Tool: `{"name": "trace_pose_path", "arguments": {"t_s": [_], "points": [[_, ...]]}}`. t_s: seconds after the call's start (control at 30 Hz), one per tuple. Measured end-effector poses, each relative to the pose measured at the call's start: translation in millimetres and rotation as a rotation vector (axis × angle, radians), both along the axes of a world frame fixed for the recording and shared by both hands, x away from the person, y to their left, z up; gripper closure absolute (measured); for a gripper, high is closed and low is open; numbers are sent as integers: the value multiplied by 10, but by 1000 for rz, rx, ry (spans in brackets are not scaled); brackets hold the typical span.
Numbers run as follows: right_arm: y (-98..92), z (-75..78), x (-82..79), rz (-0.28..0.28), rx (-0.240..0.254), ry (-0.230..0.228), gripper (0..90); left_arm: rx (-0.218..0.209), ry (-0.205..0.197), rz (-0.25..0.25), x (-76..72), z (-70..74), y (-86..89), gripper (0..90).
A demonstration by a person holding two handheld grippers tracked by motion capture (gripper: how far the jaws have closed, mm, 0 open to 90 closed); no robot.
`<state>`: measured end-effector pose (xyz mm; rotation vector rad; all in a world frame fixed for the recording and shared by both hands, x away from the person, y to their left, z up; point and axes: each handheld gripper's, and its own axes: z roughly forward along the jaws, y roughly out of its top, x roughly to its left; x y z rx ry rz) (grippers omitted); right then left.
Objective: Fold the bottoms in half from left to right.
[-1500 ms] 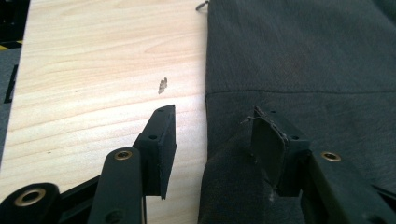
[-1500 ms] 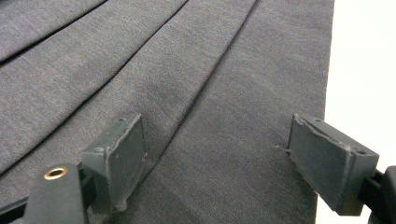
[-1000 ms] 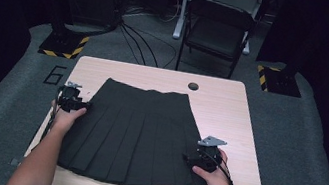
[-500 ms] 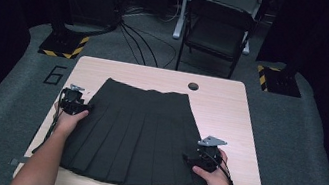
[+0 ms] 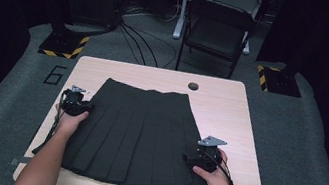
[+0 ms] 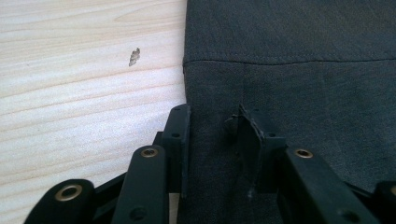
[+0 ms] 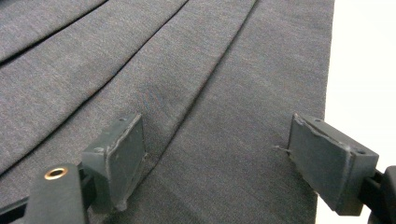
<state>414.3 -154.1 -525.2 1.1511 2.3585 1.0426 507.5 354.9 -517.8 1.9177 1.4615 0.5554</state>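
Note:
A dark grey pleated skirt (image 5: pixel 138 133) lies flat on the light wooden table (image 5: pixel 221 107), waistband at the far side and hem toward me. My left gripper (image 5: pixel 83 107) rests at the skirt's left edge near the waist. In the left gripper view its jaws (image 6: pixel 212 116) stand a little apart, astride that edge of the skirt (image 6: pixel 289 46), with the fabric lying flat between them. My right gripper (image 5: pixel 192 159) sits at the skirt's right edge near the hem. Its jaws (image 7: pixel 217 140) are wide open over the pleats (image 7: pixel 187 70), one pad at the cloth's border.
Bare table wood (image 6: pixel 70 70) runs along both sides of the skirt, with a small round hole (image 5: pixel 193 85) near the far edge. A folding chair (image 5: pixel 218 30) stands behind the table. Two bases with yellow-black stripes (image 5: pixel 61 45) (image 5: pixel 279 78) and cables lie on the floor.

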Motion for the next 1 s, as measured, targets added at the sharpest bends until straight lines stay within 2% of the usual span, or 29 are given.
{"name": "trace_pose_path", "arguments": {"t_s": [0.2, 0.3, 0.33, 0.37, 0.47, 0.63, 0.83, 1.0], "points": [[0, 0, 1, 1, 0, 0, 182, -13, 8, -1, 2, 10, -21, 765], [-3, -1, 5, 4, -2, -6, 182, 16, 16, 0, 16, 42, -68, 799], [0, 0, 0, 0, 0, 1, 182, 44, 19, -9, 11, 58, -84, 812], [0, 0, 0, 0, 0, 1, 182, 40, 3, -2, 8, 51, -96, 812], [-2, -2, 6, 5, -1, -5, 183, 22, 0, -5, -9, 88, -94, 824], [-2, -2, 6, 5, -2, -5, 182, -21, -42, -9, -52, 196, -69, 828], [-3, -1, 7, 6, -5, -5, 183, -16, -87, -57, -108, 418, -141, 828], [-5, 0, 7, 9, -5, -4, 183, -25, -99, -114, -144, 607, -298, 831]]}}
